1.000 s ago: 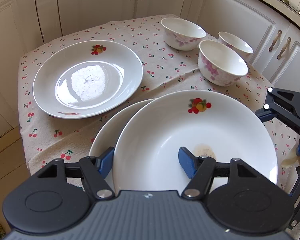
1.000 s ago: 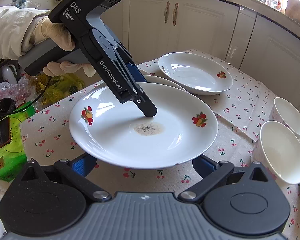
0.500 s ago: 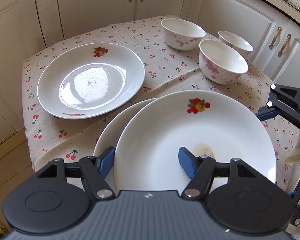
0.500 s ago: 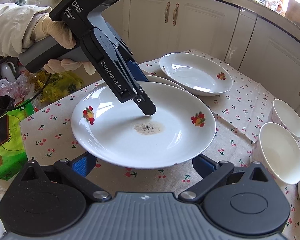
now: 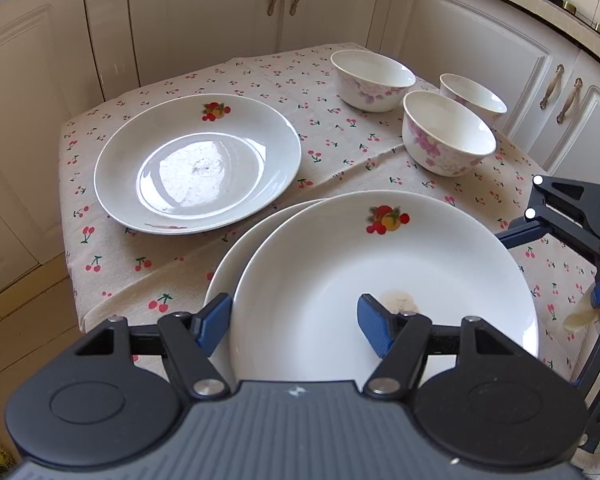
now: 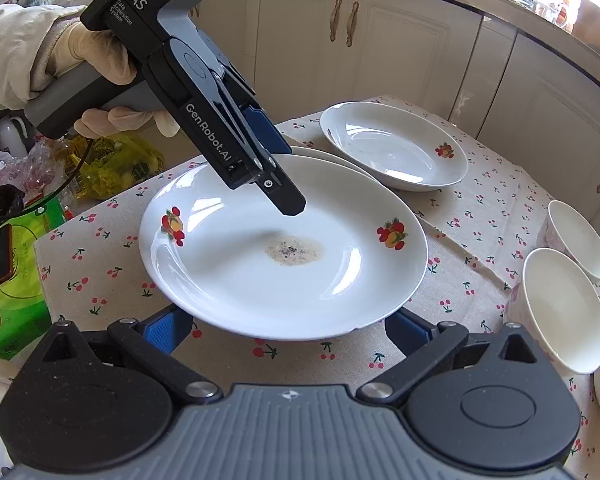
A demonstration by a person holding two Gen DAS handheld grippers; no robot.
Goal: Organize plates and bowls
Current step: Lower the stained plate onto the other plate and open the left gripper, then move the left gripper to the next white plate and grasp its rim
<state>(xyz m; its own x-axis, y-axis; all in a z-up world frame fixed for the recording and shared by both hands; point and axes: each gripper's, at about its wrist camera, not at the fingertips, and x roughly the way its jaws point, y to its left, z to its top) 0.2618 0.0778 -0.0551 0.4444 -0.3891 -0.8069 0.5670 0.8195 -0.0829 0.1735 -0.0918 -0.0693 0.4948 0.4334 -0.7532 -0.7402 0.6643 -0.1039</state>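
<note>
The left hand-held gripper (image 5: 294,322) grips the rim of a white fruit-print plate (image 5: 384,280), one blue finger inside the dish and the other outside its edge. From the right wrist view this stained plate (image 6: 284,248) is held above the cherry-print worktop (image 6: 480,216), tilted slightly, with a brownish residue patch at its centre. Under it, toward 10 o'clock in the left wrist view, a second plate (image 5: 236,256) shows only as a crescent. A third plate (image 5: 198,164) lies by itself at 11 o'clock, apart from the pair. Three floral bowls stand at 1 o'clock: the nearest bowl (image 5: 448,134), a farther bowl (image 5: 372,78) and a third bowl (image 5: 472,96) behind, close together.

The right hand-held gripper (image 6: 290,332) has its fingers spread wide on either side beneath the near rim of the stained plate; whether they touch it I cannot tell. A gloved hand (image 6: 96,76) holds the left tool's handle at 10 o'clock.
</note>
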